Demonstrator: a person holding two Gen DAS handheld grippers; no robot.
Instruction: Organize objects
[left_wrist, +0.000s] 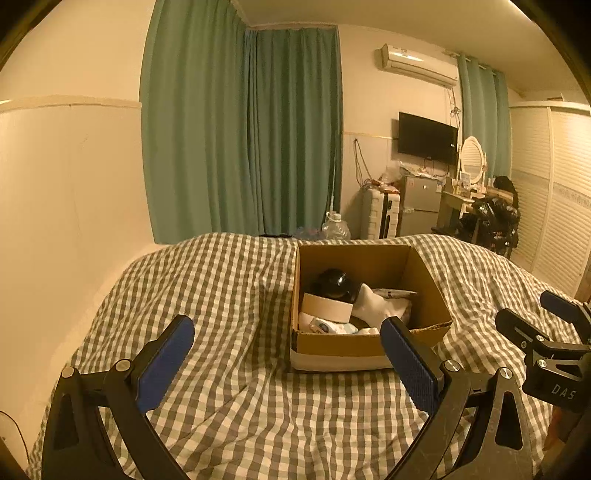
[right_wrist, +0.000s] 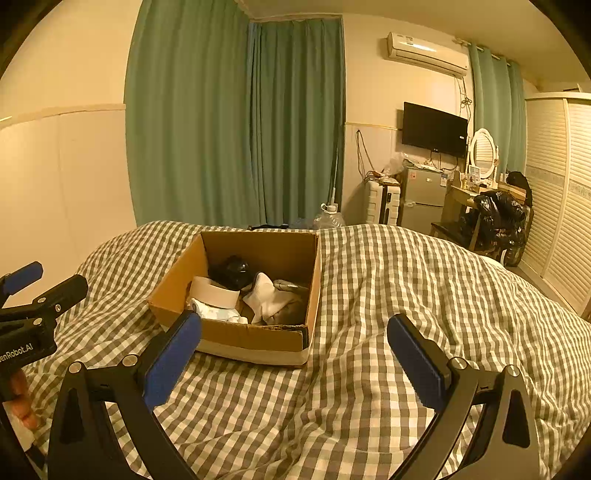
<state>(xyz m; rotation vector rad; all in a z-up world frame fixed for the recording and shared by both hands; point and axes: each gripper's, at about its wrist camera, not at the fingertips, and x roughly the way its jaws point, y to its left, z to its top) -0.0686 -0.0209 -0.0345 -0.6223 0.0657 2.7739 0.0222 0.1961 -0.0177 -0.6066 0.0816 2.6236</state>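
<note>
Box: the open cardboard box (left_wrist: 373, 343) sits on the bed's checked cover (left_wrist: 229, 295), ahead of both grippers; at about 1 o'clock in the left wrist view, 11 o'clock in the right.
Contents: a black rounded object (left_wrist: 334, 282) at the back, a wide white roll (left_wrist: 327, 307) in front of it, a white sock (left_wrist: 373, 308) to its right, and small printed packets (left_wrist: 328, 326) near the front wall.
Left gripper: left gripper (left_wrist: 288, 354) has fingers spread wide, holding nothing, low over the cover.
Right gripper: right gripper (right_wrist: 295, 354) is likewise wide apart and empty.
Handling: the sock and packets look soft and light, best pinched at a bunched fold. The roll seems stiff; grip across its wall. The black object looks hard, glossy and probably slippery. The box itself should be light but flexes; take it by a side wall.
Left view only: the box's inner right wall and a flat packet (left_wrist: 393, 292) against it.
Right view only: a greyish cloth (right_wrist: 290, 308) in the box's near right corner, and fingertips of a hand (right_wrist: 22, 402) at 8 o'clock.
</note>
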